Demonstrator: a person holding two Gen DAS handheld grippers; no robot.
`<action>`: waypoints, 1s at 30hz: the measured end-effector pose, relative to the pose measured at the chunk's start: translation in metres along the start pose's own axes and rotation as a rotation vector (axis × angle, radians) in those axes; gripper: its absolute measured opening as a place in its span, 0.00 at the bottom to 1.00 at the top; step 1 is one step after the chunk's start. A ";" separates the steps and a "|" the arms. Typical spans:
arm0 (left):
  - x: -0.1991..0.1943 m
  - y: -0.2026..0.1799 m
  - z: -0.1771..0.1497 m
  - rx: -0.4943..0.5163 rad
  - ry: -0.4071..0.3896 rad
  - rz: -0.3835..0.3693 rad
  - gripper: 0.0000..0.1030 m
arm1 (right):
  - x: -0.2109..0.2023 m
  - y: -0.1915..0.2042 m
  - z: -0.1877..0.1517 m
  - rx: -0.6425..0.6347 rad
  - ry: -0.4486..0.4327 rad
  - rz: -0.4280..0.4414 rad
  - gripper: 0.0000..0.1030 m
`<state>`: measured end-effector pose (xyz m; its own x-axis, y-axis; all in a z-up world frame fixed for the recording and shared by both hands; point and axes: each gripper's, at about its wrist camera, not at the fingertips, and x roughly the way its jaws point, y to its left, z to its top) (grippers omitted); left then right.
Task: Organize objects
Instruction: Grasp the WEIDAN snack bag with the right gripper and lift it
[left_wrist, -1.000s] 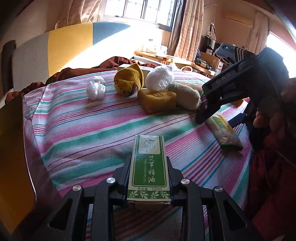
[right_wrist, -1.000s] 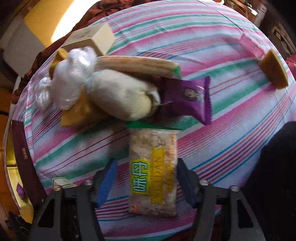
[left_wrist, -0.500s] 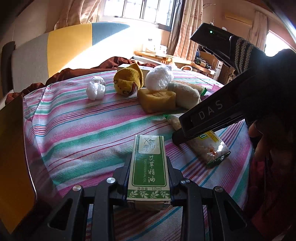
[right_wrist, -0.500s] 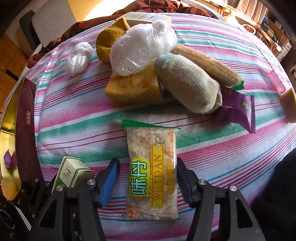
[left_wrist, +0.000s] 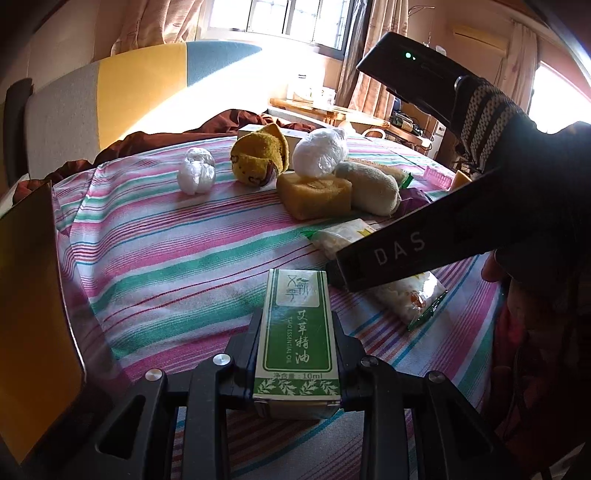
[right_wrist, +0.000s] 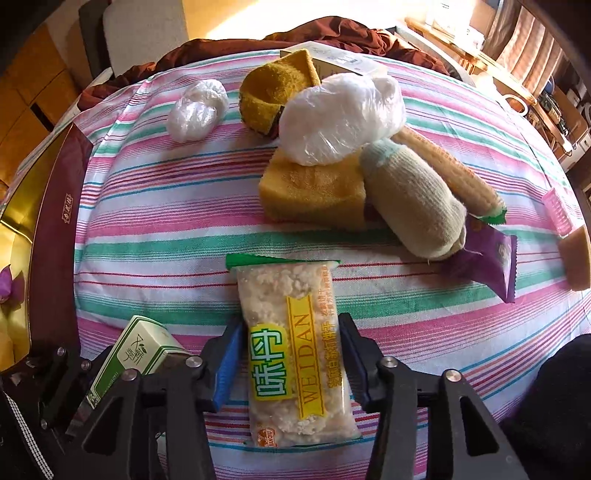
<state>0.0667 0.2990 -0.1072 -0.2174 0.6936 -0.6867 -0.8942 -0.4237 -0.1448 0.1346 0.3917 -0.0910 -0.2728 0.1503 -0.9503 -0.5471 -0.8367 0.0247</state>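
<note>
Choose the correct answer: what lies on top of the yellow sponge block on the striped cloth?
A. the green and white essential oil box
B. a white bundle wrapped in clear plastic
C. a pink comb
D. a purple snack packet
B: in the right wrist view the white plastic-wrapped bundle sits on the far edge of the yellow sponge block, while the purple snack packet lies on the cloth to its right.

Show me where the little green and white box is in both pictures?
Left wrist view: the green and white box sits bottom centre, clamped in the left claw.
Right wrist view: the same box pokes in at the bottom left corner, tilted.
Shared landmark: the yellow sponge block in the middle of the striped cloth.
</note>
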 end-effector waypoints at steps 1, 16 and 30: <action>-0.001 0.000 0.000 0.002 0.002 0.002 0.30 | -0.001 0.003 0.000 -0.007 -0.003 -0.005 0.46; -0.058 -0.006 0.006 -0.002 -0.037 0.055 0.30 | -0.012 0.028 0.003 -0.041 -0.021 -0.022 0.46; -0.149 0.175 0.026 -0.411 -0.011 0.312 0.30 | -0.006 0.041 0.005 -0.063 -0.027 -0.040 0.46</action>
<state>-0.0677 0.1366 -0.0120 -0.4551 0.5031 -0.7347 -0.5593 -0.8035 -0.2037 0.1099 0.3597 -0.0830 -0.2736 0.1975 -0.9414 -0.5071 -0.8612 -0.0333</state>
